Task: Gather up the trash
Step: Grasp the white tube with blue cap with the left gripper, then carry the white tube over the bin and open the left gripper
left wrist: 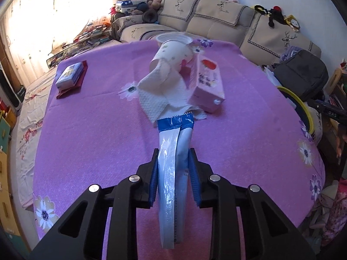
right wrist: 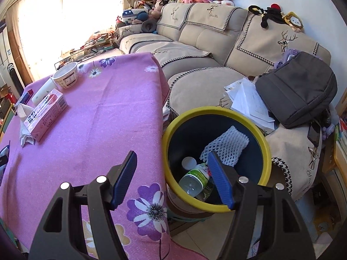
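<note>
Left wrist view. Left gripper nearest cam: pads closed onto white-and-blue wrapper, held upright betw. them, blue sealed end pointing away toward pile. Wrapper appears clear of purple tablecloth, though contact at the far end not certain. Just beyond wrapper tip: white paper towel, crumpled, w/ pink carton lying tilted on its right edge. Behind the carton: paper cup on its side, then white bowl at far table edge. Well left of the carton: small blue-white box on a red item; trash or not, cannot tell. Yellow-rimmed bin only partly seen past right table edge.

Right wrist view. Right gripper nearest cam: jaws wide apart, nothing betw. them, hanging over the table edge and bin rim. Yellow-rimmed bin on floor betw. table and sofa, just beside the table corner. Inside bin: clear plastic bottle, white cap, white foam net. Pink carton, towel, cup and bowl well left of bin, on table.

Assessment: task partly done. Three items binned; wrapper gripped, not yet deposited. Remaining: carton, towel, cup, bowl. Approx. halfway or less.
</note>
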A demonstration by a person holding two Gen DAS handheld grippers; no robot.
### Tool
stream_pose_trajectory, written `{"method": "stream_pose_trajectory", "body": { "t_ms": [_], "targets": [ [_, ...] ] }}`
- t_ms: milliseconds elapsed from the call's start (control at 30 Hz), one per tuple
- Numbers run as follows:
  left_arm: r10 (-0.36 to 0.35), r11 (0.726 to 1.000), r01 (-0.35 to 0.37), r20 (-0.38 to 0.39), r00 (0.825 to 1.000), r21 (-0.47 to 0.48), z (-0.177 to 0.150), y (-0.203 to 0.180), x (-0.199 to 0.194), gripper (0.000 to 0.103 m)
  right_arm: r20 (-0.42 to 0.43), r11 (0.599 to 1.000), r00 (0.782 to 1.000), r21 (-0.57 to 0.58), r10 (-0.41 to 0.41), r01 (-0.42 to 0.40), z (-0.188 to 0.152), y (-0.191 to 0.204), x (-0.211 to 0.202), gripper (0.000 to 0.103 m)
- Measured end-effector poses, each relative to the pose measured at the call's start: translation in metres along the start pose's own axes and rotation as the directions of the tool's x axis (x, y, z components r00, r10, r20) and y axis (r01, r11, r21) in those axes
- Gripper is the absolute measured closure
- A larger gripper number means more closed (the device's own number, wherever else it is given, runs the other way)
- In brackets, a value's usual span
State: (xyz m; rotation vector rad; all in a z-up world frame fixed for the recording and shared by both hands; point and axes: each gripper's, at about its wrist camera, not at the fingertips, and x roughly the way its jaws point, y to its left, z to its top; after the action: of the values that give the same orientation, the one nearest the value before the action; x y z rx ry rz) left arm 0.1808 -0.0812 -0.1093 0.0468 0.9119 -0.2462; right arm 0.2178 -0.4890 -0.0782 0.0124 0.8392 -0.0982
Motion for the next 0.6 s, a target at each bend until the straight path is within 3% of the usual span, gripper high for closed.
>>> {"method": "stream_pose_trajectory", "body": {
  "t_ms": [267,600],
  "targets": [
    [-0.130,0.978,0.122,0.040,0.991,0.167,0.045,-0.085,-0.002,0.077,0.027,0.998,0.999,0.056,-0.024,0.023,-0.012,-0.034,-0.013,0.038],
    [-0.307,0.875,0.302,-0.049,0.951,0.378,0.111,-0.248,0.048,0.077,0.035,0.984,0.997,0.165,-0.071,0.064,-0.034,-0.098,-0.023,0.038]
  ]
}}
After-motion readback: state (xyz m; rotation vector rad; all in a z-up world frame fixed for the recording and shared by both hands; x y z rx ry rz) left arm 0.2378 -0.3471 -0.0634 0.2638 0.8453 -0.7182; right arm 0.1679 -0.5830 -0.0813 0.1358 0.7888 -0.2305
